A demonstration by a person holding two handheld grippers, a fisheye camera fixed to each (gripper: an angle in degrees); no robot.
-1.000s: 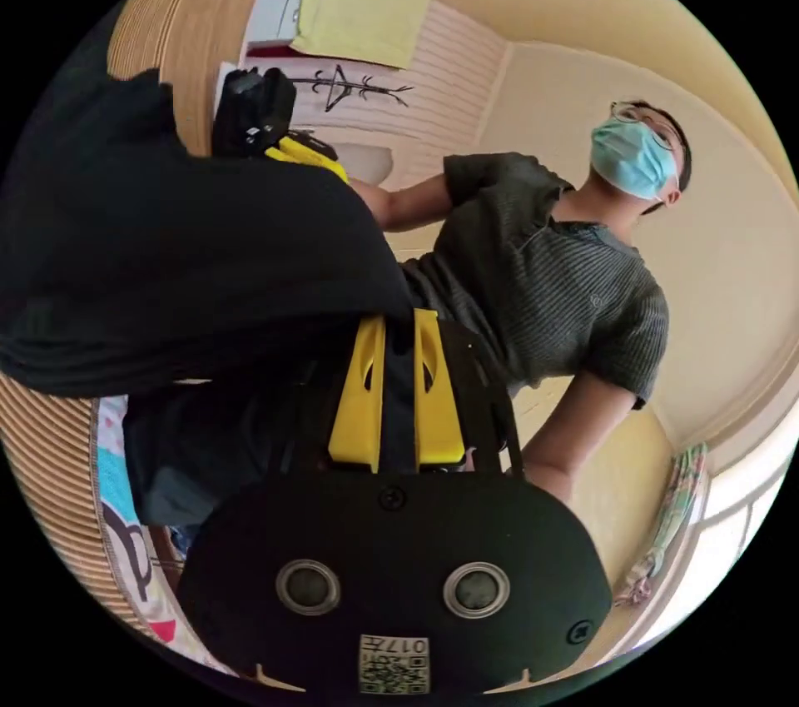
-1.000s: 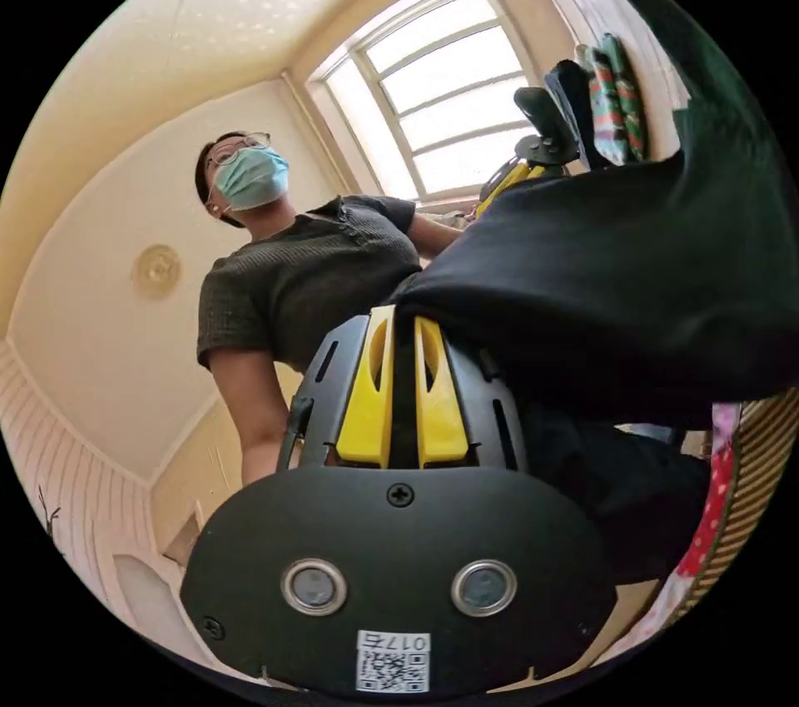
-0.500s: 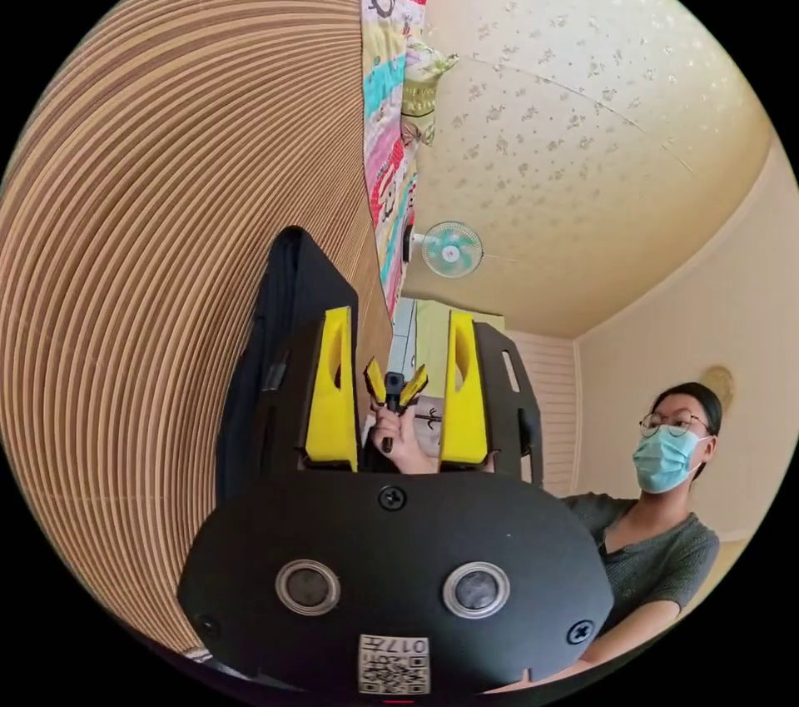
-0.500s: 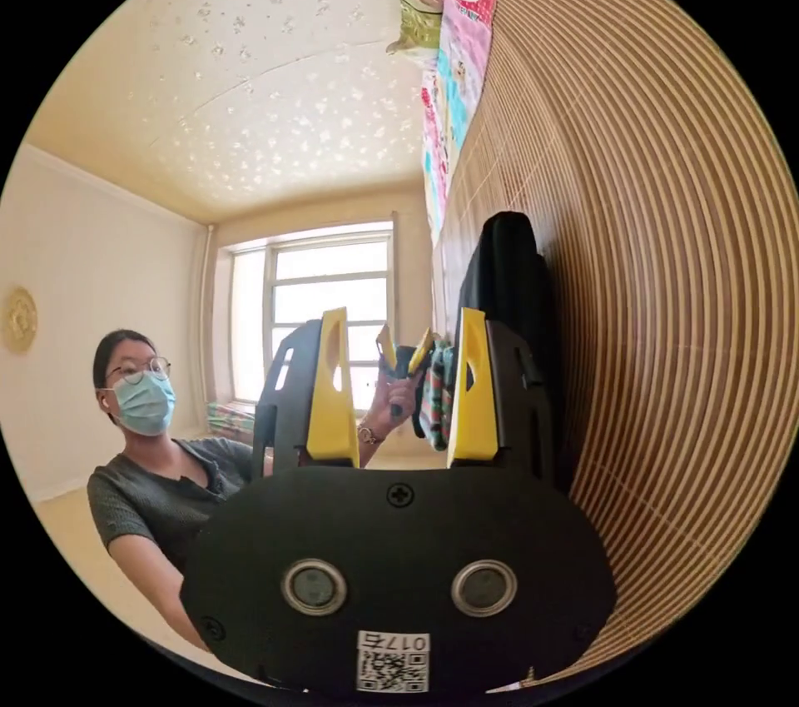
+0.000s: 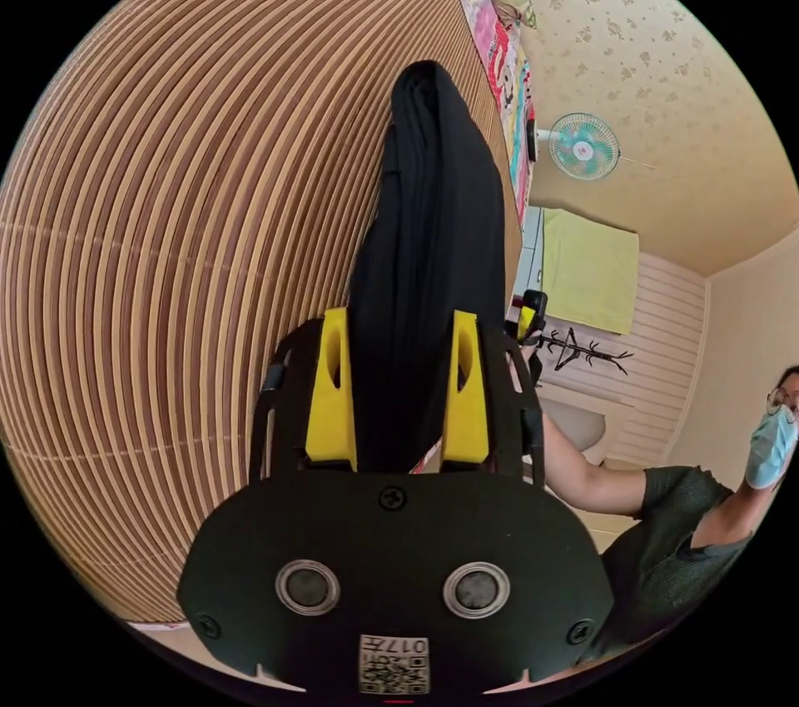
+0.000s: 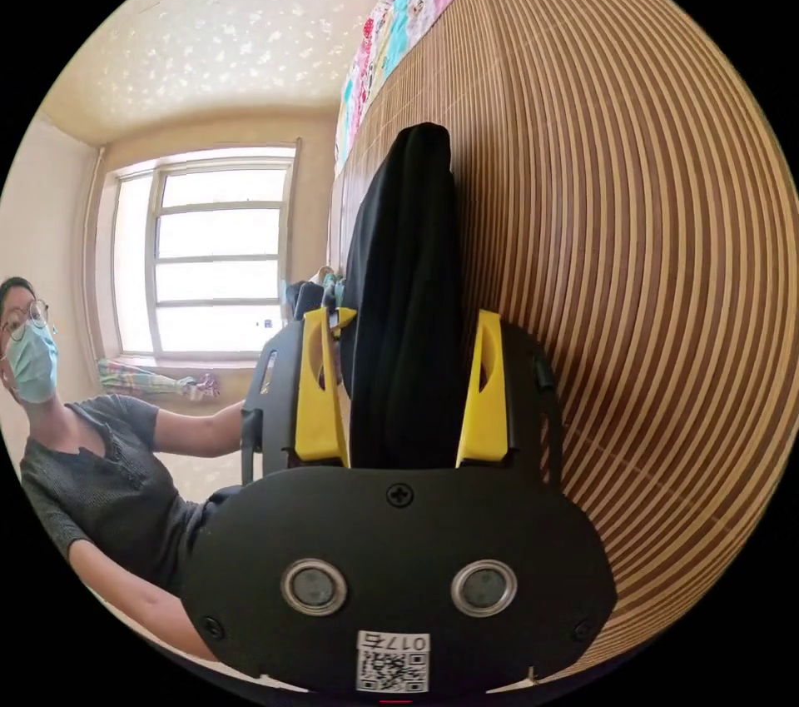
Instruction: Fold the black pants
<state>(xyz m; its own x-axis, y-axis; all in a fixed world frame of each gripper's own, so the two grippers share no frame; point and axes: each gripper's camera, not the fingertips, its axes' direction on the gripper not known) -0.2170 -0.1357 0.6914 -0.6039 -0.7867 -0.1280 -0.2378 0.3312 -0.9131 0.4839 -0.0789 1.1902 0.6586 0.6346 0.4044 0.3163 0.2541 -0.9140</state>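
Pants [image 5: 429,241], black and folded into a thick bundle, lie on the ribbed bamboo mat [image 5: 191,241], and both tools have come in at them from opposite ends. In the left gripper view the left gripper [image 5: 398,341] lies low along the mat with its yellow jaws spread wide; the end of the bundle sits in the gap between them, and I cannot tell whether either jaw touches the cloth, so it reads as released rather than clamped. Past its right-hand jaw the other gripper [image 5: 528,317] peeks out at the far end of the bundle, with the person's bare forearm [image 5: 583,478] running back from it toward a dark grey short-sleeved top. Beyond the bundle a patchwork quilt [image 5: 499,41] edges the mat, and off to the right of the gripper a small fan [image 5: 583,147], a yellow cloth [image 5: 589,270] and a coat-rack drawing on the wall [image 5: 583,345] are in sight. In the right gripper view the right gripper [image 6: 401,395] is posed the same way, jaws apart, with the black pants [image 6: 408,282] filling the space between them and rising straight ahead of it, the mat [image 6: 632,241] to its right. To its left are a bright window [image 6: 208,257], the person's arm [image 6: 204,432] reaching forward, and the yellow tip of the other gripper [image 6: 337,316] just beside the cloth.
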